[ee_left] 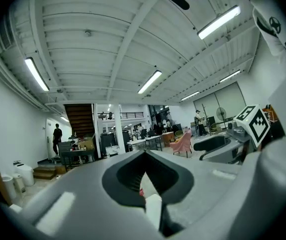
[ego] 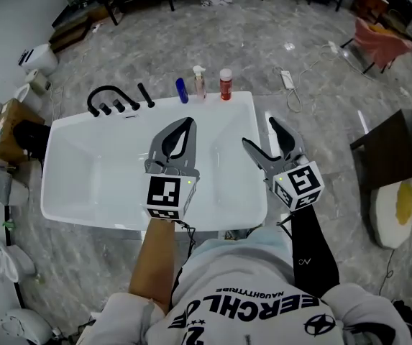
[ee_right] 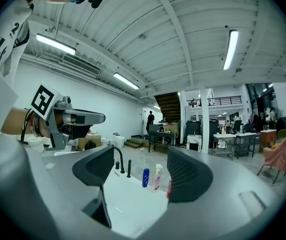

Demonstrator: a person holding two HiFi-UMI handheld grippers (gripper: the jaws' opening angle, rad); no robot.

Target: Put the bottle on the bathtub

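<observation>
Currently holding the left gripper (ego: 188, 123) above the middle of the white bathtub (ego: 72, 182), jaw tips pressing together on nothing. Holding the right gripper (ego: 259, 133) just beside it at 3 o'clock, jaws standing wide apart and empty. Standing upright on the tub's far rim at 12 o'clock, well apart from both grippers: a blue bottle (ego: 182, 90), a clear pump bottle (ego: 200, 83) and a red bottle (ego: 225, 85), side by side. Sitting at 10 o'clock on that rim: a black faucet (ego: 105, 98).
</observation>
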